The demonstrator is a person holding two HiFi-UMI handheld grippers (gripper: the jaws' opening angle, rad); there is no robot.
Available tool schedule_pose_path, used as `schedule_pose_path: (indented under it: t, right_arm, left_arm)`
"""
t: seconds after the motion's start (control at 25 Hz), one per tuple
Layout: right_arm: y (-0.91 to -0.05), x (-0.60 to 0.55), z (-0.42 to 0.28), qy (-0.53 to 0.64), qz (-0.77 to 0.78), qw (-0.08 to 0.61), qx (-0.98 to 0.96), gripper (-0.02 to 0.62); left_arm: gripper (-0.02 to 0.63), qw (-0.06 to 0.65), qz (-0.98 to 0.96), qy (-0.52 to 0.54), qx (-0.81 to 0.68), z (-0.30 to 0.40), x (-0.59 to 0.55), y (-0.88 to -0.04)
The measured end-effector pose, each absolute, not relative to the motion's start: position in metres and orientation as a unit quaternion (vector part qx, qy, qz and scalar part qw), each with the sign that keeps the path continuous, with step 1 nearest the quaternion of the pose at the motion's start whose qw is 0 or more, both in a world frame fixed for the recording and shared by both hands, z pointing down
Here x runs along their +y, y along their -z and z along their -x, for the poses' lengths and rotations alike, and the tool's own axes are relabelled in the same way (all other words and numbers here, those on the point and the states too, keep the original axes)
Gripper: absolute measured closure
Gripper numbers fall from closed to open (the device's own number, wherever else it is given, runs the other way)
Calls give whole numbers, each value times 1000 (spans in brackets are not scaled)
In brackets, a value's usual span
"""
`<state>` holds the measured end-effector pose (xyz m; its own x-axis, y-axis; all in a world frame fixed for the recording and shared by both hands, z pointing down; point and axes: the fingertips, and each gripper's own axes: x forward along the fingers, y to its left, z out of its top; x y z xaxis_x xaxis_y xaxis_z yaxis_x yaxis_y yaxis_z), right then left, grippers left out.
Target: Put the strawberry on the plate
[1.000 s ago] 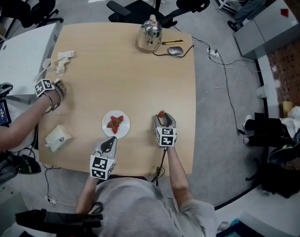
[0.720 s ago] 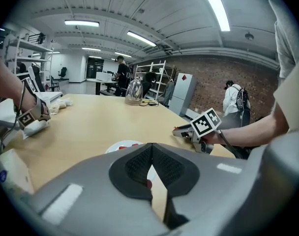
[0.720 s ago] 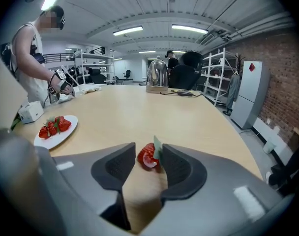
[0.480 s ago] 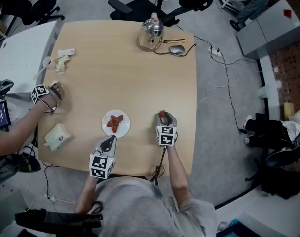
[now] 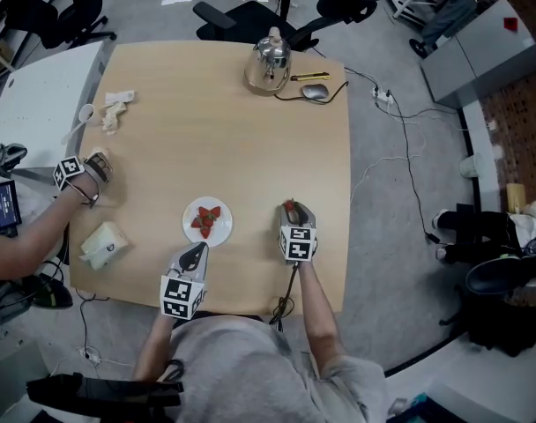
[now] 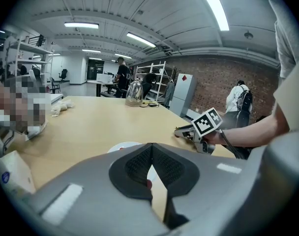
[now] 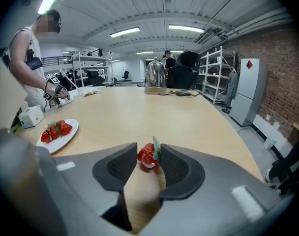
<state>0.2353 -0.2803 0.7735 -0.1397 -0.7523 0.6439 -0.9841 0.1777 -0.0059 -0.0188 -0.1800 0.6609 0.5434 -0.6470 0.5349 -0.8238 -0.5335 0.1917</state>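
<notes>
1. My right gripper [image 7: 148, 154] points down at the worktop [image 7: 139, 107]. Its jaws have just been closing and now stand at a middling width, with the strawberry [image 7: 145, 157] between their tips. Both pads look pressed against it.
2. The berry's green leaf lies against my right-hand jaw and the red flesh faces the left-hand one. I judge its long axis runs across the gap, so I am squeezing it end to end.
3. It sits low, right at the worktop. I cannot tell whether it is clear of the surface.
4. The plate [image 7: 71, 131] lies off to the left of these jaws, about level with their tips and well apart. It already carries other strawberries [image 7: 53, 131], with bare rim on the side facing me.
5. My left gripper [image 5: 195, 252] has its jaws together and holds nothing. Its tips are just beside the plate's near edge, nearer than the right, but the right has the berry.
6. The move ahead is probably a gentle lift, then a carry straight left.
</notes>
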Motion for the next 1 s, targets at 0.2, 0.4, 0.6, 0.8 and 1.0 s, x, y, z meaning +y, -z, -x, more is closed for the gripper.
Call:
schedule_pose_path:
  t: [0.2, 0.4, 0.6, 0.8, 1.0]
  right_arm:
    - [-766, -280, -231, -214, -597, 260, -728, 443]
    - [-756, -275, -221, -212, -591, 253, -737, 443]
    - [-743, -268, -209, -208, -583, 244, -747, 443]
    - [-728, -258, -193, -199, -573, 233, -760, 443]
    - [-711, -246, -175, -187, -557, 228, -777, 443]
  left_arm:
    - [586, 214, -851, -198, -437, 21, -180, -657]
    - [586, 218, -846, -190, -447, 29, -176, -654]
    - [586, 221, -842, -181, -457, 38, -171, -649]
    - [586, 221, -840, -175, -464, 45, -163, -646]
    - [586, 222, -837, -171, -471, 51, -154, -641]
